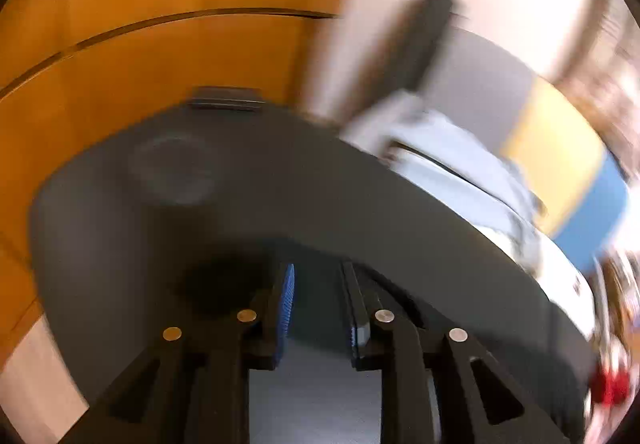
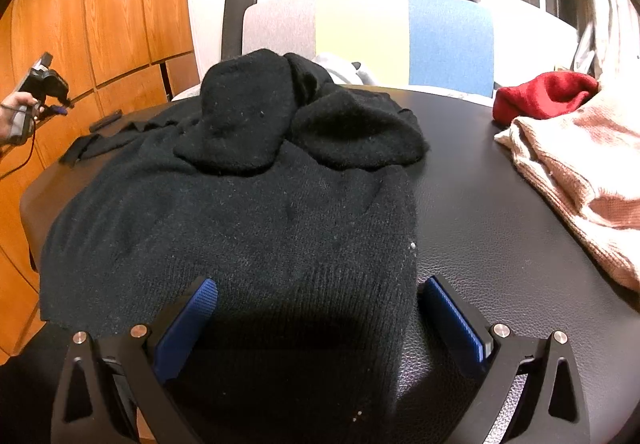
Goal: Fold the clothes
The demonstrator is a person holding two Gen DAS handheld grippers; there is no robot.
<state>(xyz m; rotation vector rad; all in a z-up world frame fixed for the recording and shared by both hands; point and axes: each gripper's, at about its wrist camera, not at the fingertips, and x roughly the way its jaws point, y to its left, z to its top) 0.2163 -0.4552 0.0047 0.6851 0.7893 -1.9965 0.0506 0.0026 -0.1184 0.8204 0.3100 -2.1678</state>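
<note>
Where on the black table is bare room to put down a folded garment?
Bare black leather tabletop lies between the black knitted sweater and the pink ribbed knit garment, reaching back toward the red knit garment. The left and middle are crowded by the sweater.

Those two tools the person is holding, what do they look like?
Each tool has black plastic arms with triangular cut-outs, round silver pins at the joints, and two fingers faced with ribbed blue pads. The left tool looks the same. Its grey handle trails a thin dark cable.
</note>
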